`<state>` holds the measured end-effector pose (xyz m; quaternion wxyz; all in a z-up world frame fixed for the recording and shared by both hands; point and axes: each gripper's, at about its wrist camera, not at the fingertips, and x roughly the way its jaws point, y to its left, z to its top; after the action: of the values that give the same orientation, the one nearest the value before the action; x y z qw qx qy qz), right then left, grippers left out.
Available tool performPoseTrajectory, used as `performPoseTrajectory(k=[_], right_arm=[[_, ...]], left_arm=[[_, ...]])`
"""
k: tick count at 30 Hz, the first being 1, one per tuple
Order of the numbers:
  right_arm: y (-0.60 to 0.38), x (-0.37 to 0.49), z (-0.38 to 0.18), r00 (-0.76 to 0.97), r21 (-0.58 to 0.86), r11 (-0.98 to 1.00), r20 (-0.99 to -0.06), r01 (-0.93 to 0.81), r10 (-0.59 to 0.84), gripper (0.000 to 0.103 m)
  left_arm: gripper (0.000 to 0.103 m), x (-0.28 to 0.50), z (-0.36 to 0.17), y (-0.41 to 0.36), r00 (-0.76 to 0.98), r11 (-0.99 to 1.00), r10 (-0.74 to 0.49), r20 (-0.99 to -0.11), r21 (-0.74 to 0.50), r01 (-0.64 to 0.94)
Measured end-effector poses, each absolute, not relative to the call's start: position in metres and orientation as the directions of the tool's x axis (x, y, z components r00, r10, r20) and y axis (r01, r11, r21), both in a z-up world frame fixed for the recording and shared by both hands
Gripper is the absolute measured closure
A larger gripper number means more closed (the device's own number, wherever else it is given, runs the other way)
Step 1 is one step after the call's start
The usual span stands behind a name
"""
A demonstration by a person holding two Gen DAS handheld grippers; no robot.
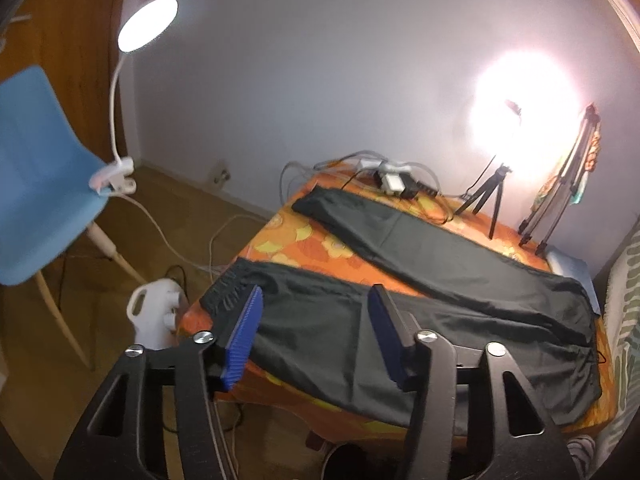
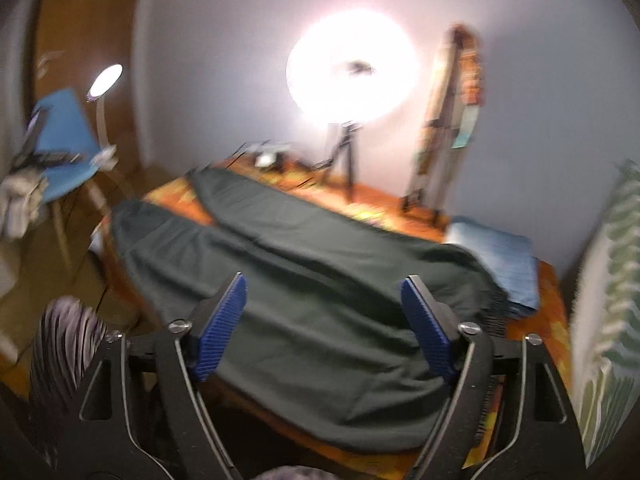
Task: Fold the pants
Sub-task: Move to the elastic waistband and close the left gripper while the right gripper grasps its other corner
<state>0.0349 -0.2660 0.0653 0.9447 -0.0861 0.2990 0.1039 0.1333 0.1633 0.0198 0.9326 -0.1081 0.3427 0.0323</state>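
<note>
Two legs of dark green pants (image 1: 420,280) lie spread flat.

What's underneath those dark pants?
The pants lie on an orange flowered cloth; a folded blue cloth pokes out beneath the waistband. The table itself is covered.

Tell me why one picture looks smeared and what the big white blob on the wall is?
Right wrist view: motion blur smears the dark pants and the tripods. In both views the blob is a ring light on a small tripod, so bright that it washes out the wall around it. Left wrist view: sharper, with a clip lamp glowing too; the fisheye lens bends straight edges.
</note>
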Motion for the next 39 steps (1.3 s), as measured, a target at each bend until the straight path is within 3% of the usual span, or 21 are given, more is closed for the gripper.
performPoseTrajectory(k=[5, 10, 13, 16, 29, 31, 33, 39], right_arm=[[-0.207, 0.041, 0.028, 0.696, -0.119, 0.906, -0.682, -0.407, 0.223, 0.033], [-0.166, 0.037, -0.015, 0.594, -0.119, 0.843, -0.760, -0.524, 0.262, 0.040], [-0.154, 0.035, -0.038, 0.556, -0.113, 0.829, -0.790, -0.548, 0.259, 0.040], [-0.151, 0.035, -0.057, 0.522, -0.110, 0.828, -0.819, -0.550, 0.238, 0.047], [-0.166, 0.057, -0.091, 0.451, -0.076, 0.839, -0.867, -0.539, 0.211, 0.054], [-0.157, 0.062, -0.097, 0.439, -0.092, 0.824, -0.876, -0.559, 0.201, 0.057], [-0.151, 0.066, -0.104, 0.428, -0.108, 0.813, -0.885, -0.572, 0.184, 0.066], [-0.144, 0.078, -0.122, 0.392, -0.108, 0.799, -0.905, -0.591, 0.167, 0.067]], left_arm=[[0.060, 0.153, -0.022, 0.187, 0.709, 0.964, -0.016, -0.705, -0.200, -0.177], [0.061, 0.167, -0.059, 0.216, 0.660, 0.938, -0.014, -0.751, -0.238, -0.251], [0.064, 0.173, -0.078, 0.227, 0.637, 0.928, -0.026, -0.770, -0.256, -0.272], [0.064, 0.181, -0.093, 0.235, 0.623, 0.919, -0.031, -0.782, -0.267, -0.289], [0.069, 0.201, -0.120, 0.241, 0.603, 0.920, -0.048, -0.796, -0.270, -0.283], [0.069, 0.203, -0.123, 0.242, 0.602, 0.920, -0.050, -0.797, -0.271, -0.283], [0.070, 0.204, -0.125, 0.243, 0.602, 0.921, -0.052, -0.797, -0.272, -0.280], [0.070, 0.203, -0.124, 0.254, 0.608, 0.918, -0.036, -0.793, -0.267, -0.294]])
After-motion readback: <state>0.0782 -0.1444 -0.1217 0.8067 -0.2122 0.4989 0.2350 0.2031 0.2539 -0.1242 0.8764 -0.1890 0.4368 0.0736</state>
